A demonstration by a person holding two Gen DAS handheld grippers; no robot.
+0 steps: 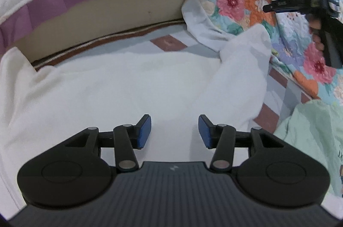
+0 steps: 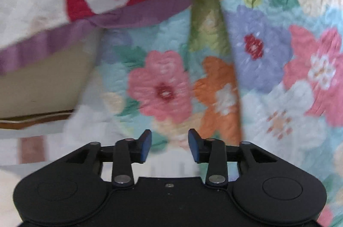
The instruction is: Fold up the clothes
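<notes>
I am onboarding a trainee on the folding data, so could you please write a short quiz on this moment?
1. True or false: the left claw is shut on the white garment.
2. Which bedding does the right claw face? A) floral quilt B) plain grey sheet C) striped towel
3. Fill in: in the left wrist view, a pale ____ garment lies at the right edge, beside the white one.

Key: 1 false, both of its fingers stand apart above the cloth with nothing between them. 2 A. 3 green.
</notes>
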